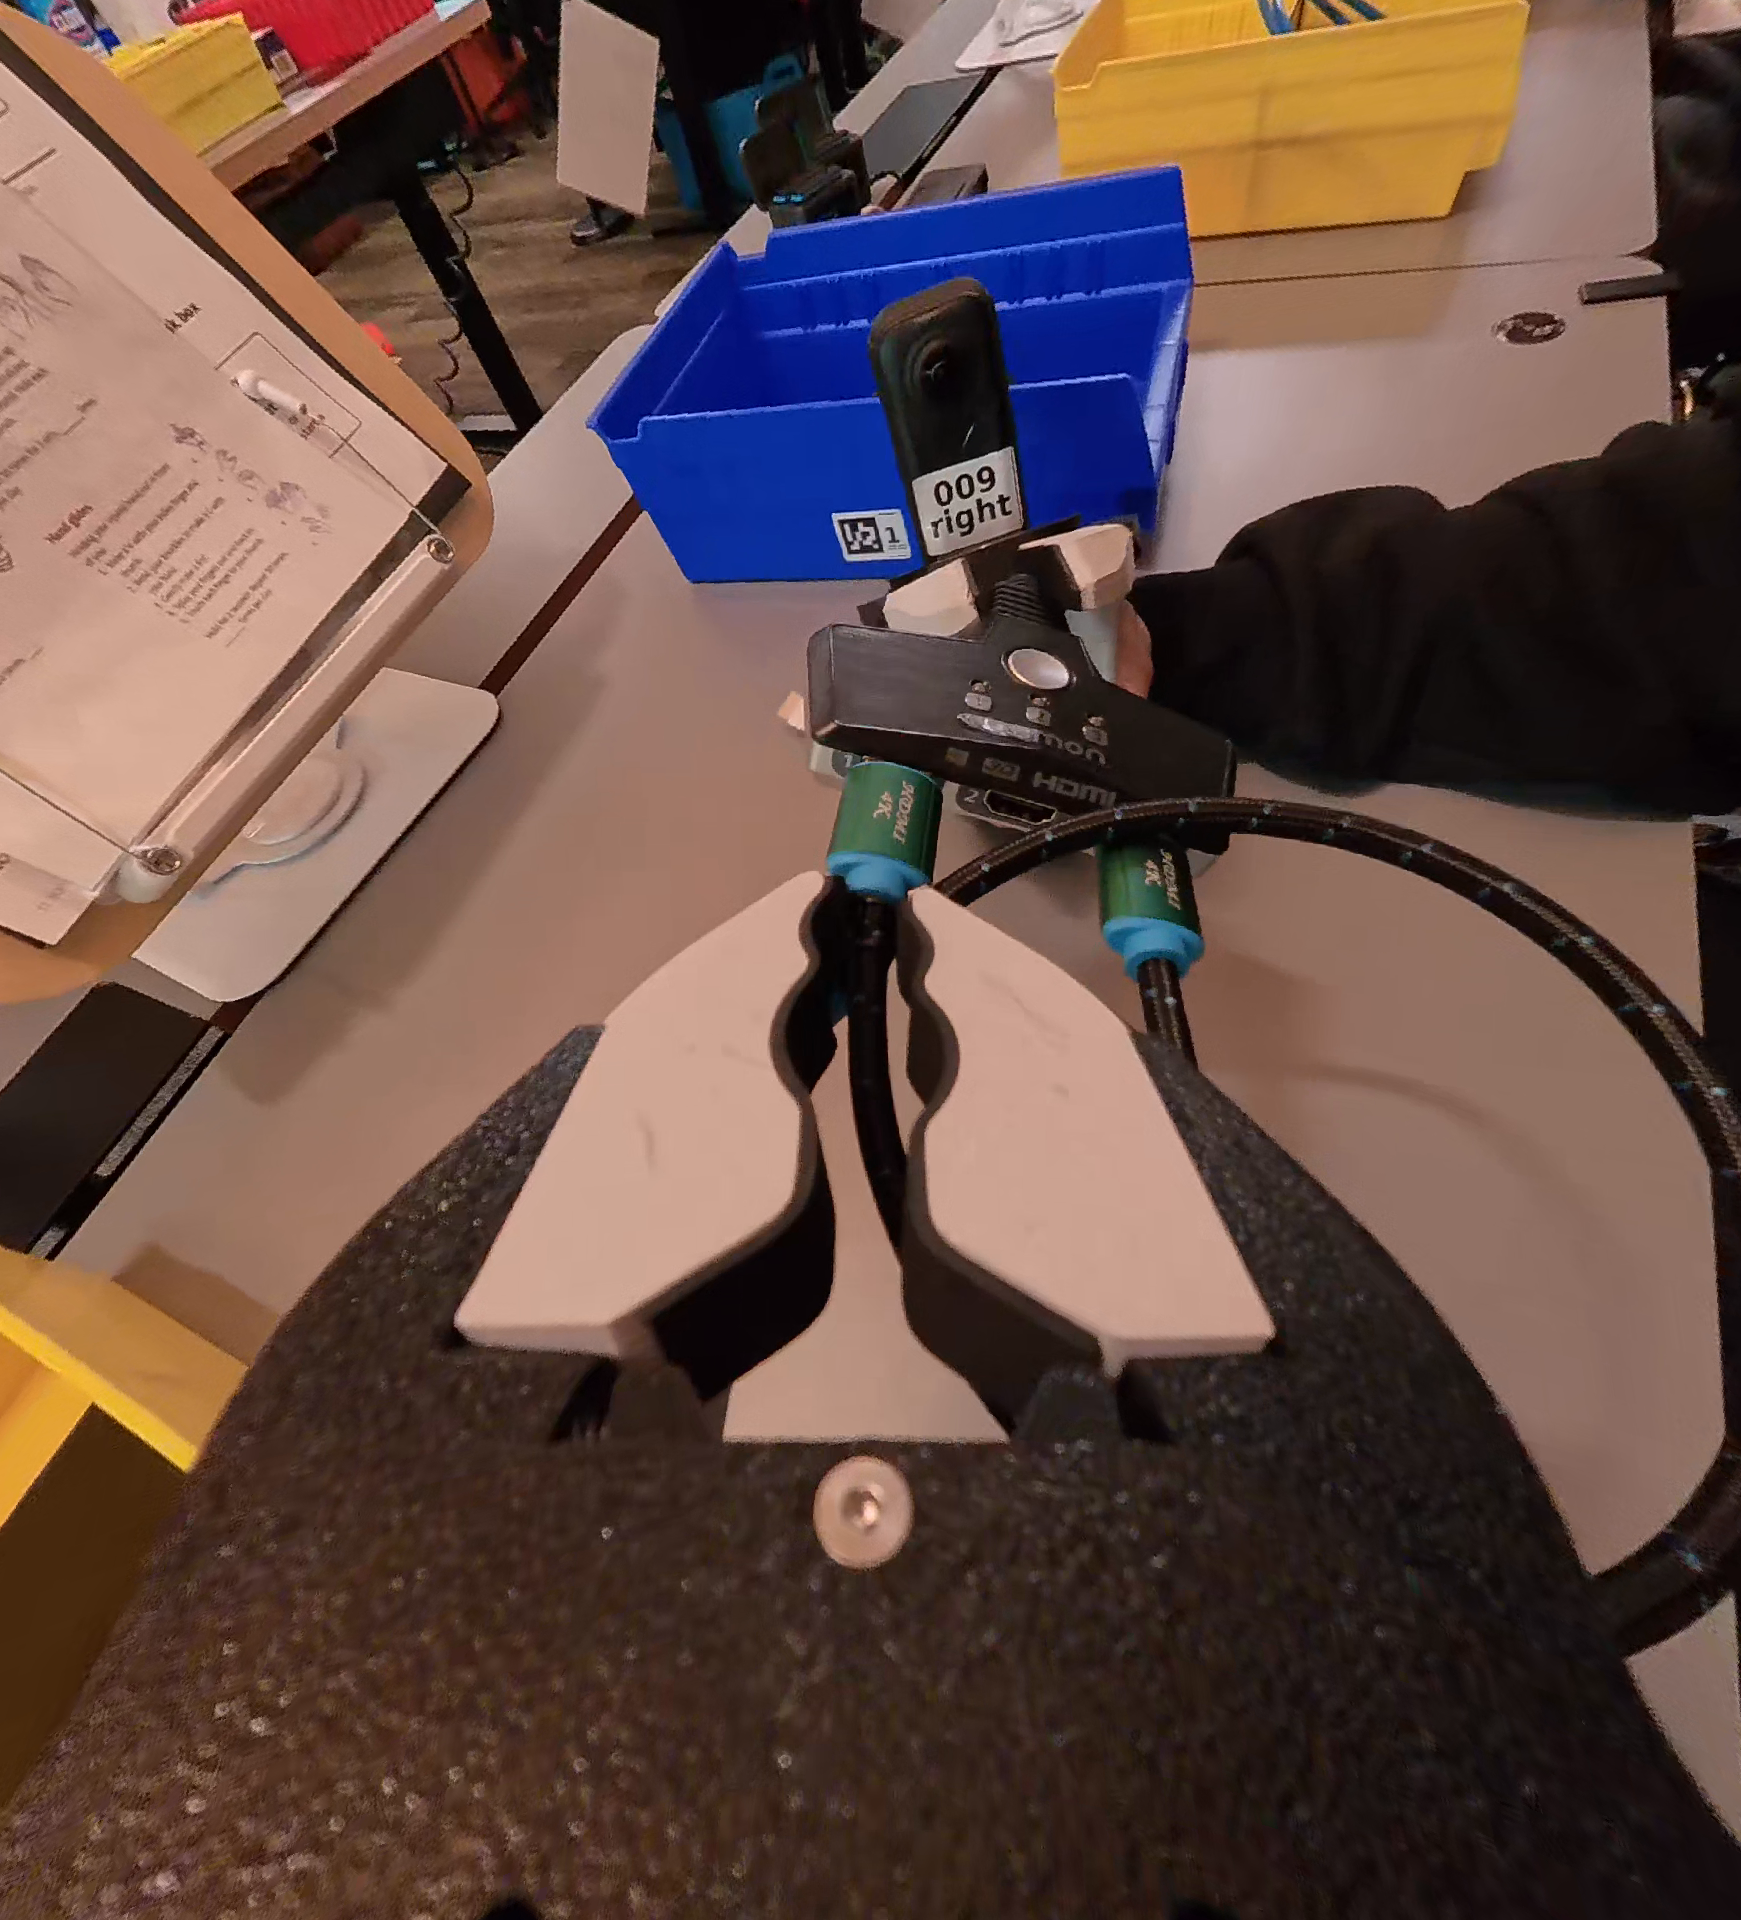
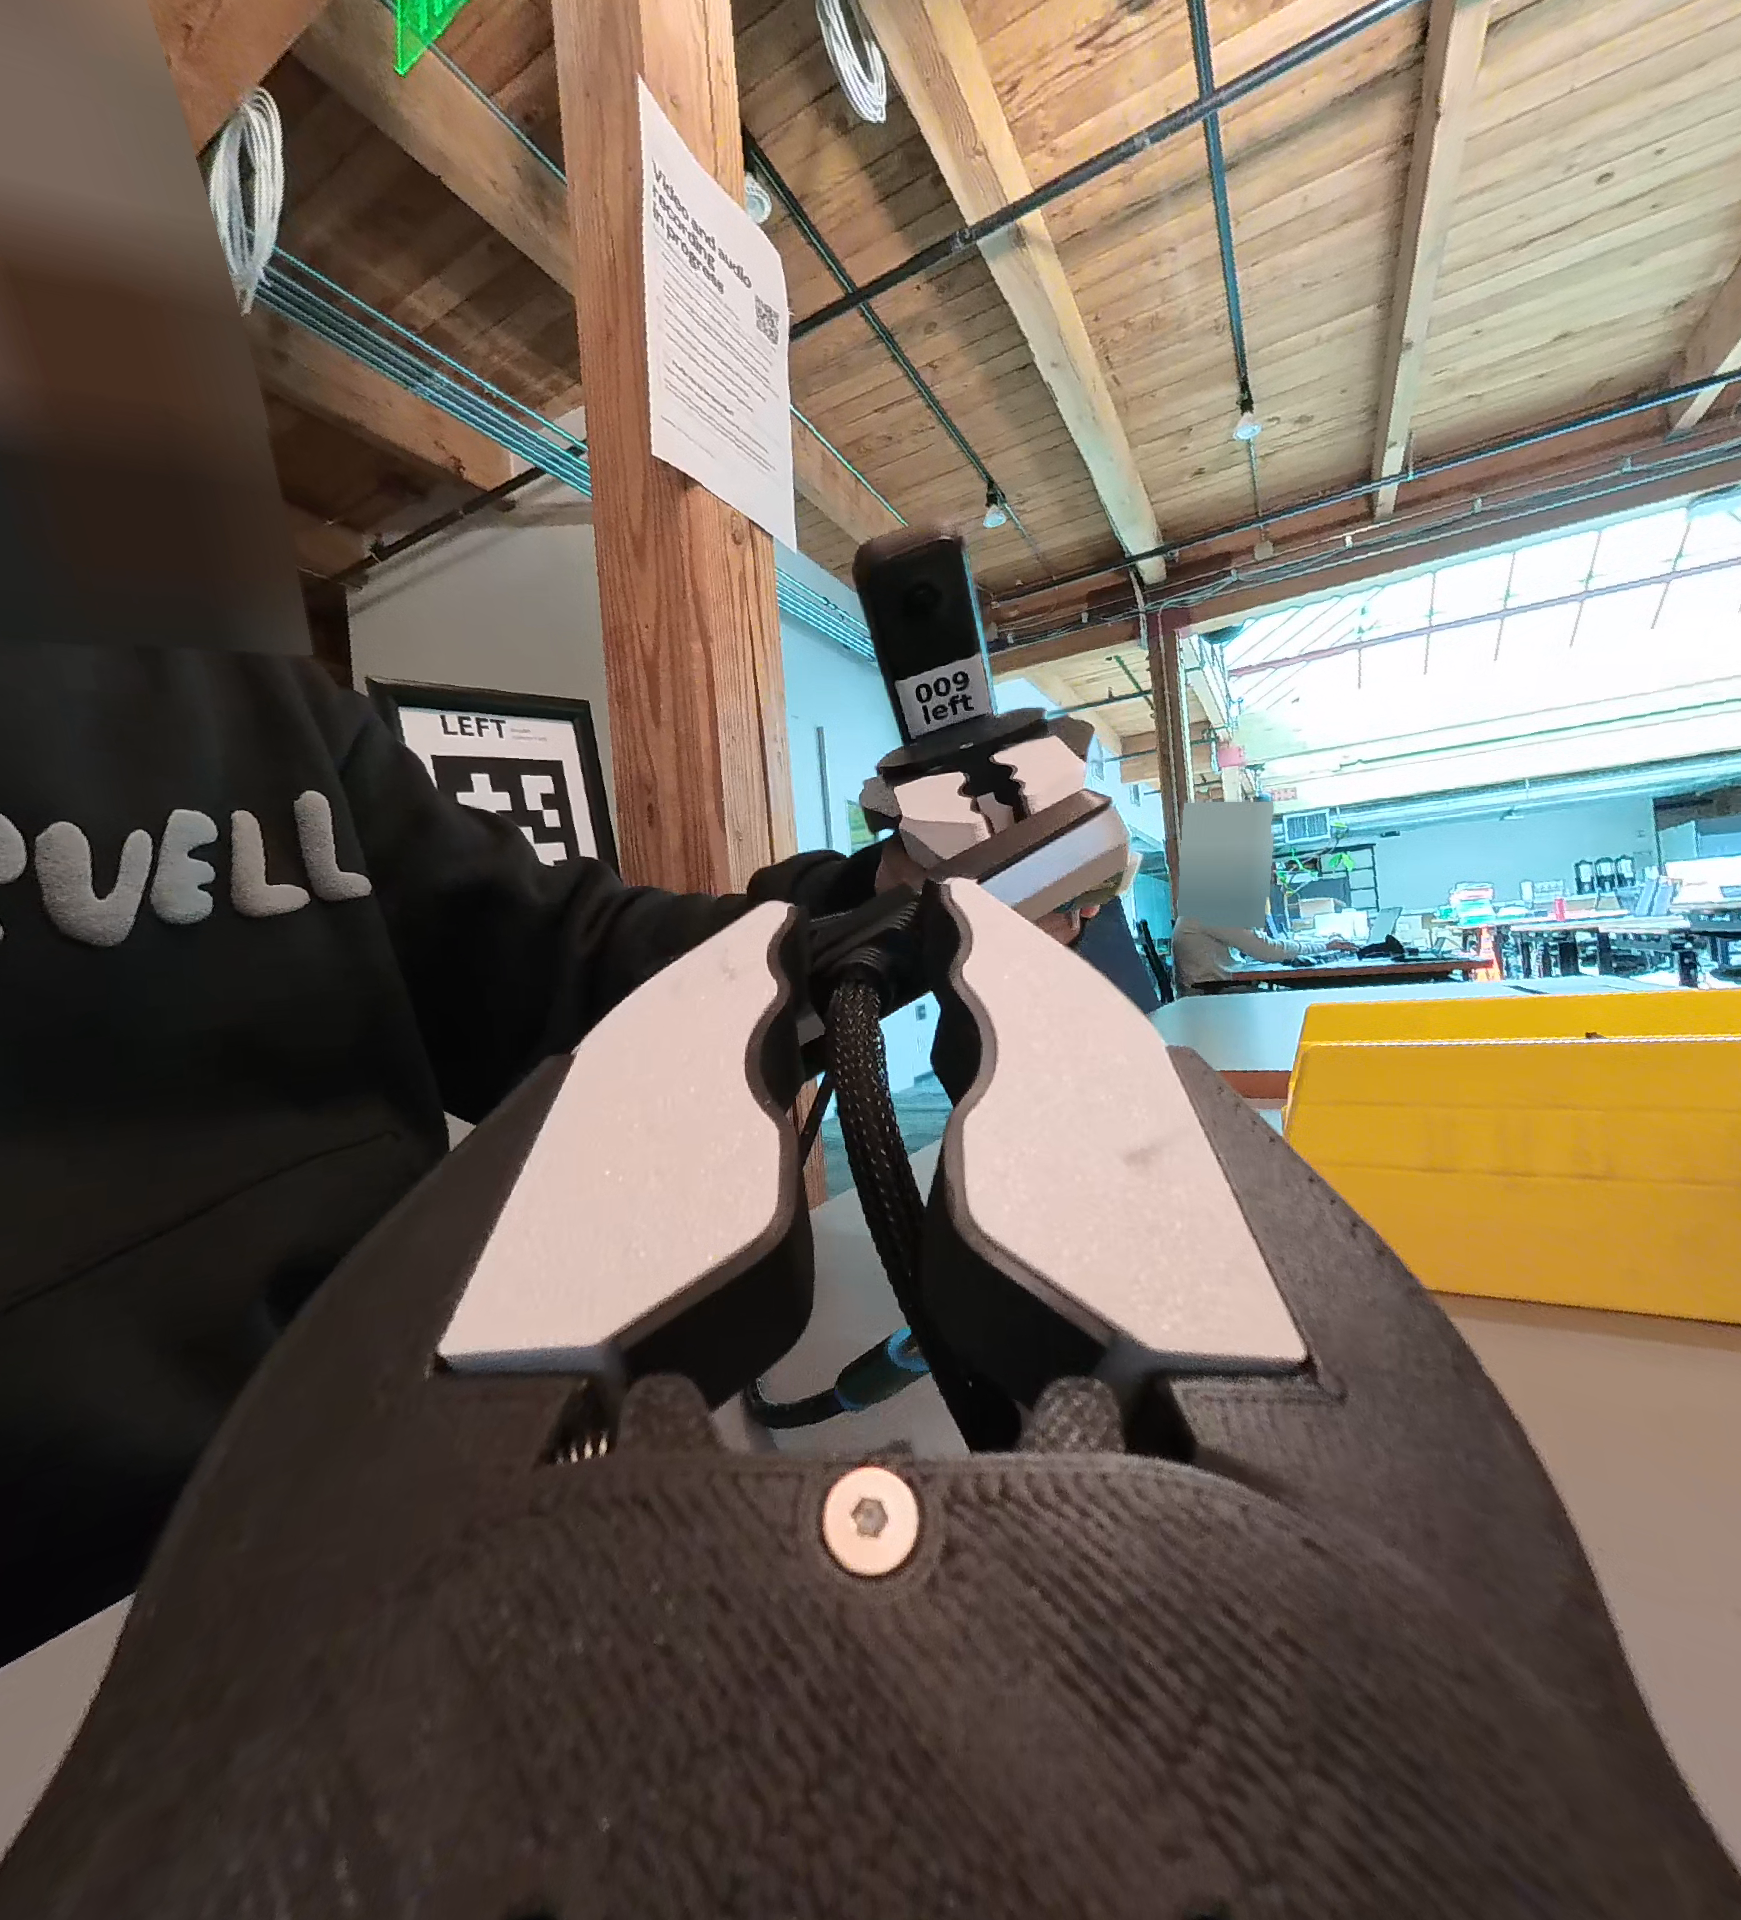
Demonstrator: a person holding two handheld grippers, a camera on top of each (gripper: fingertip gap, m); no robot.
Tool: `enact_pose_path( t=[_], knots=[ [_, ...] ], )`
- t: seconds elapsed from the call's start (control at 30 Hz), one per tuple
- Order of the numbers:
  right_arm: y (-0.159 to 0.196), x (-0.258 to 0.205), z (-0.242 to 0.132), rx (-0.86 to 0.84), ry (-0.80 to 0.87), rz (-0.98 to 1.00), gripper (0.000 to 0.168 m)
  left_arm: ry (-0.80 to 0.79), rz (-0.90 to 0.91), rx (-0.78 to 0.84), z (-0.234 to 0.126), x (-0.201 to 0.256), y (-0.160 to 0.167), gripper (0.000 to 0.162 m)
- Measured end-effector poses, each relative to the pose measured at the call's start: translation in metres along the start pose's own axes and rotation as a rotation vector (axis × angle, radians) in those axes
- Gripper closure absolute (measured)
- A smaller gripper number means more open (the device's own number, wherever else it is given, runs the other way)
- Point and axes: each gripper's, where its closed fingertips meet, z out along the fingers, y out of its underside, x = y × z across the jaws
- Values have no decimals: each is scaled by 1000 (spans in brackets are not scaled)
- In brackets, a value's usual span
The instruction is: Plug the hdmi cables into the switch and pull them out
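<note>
We are clamping the left claw [image 1: 861, 925] on the green HDMI plug's cable [image 1: 871, 1049], its axis pointing up-frame into the switch [image 1: 1011, 717], gripped by the right claw [image 1: 1011, 592].

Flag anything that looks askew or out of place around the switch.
The switch is off the table, tilted in the right tongs. One braided cable loops wide across its front, over the empty middle port. Nothing looks damaged.

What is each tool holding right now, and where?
Left tool pinches a cable just behind its green plug. Right tool grips the switch at its rear edge.
</note>
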Motion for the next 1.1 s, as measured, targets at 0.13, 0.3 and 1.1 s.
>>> enact_pose_path(
  t=[0.13, 0.3, 1.1],
  knots=[
    [-5, 1, -3, 10, 8, -19, 146, -9, -4, 4, 4, 2, 0, 153],
    [-13, 8, -7, 32, 72, -76, 146, -230, 141, 49, -10, -10, -20, 141],
    [-3, 37, 6, 20, 283, -97, 151, -1124, 1023, -651, 33, -11, 9, 141]
  ],
)
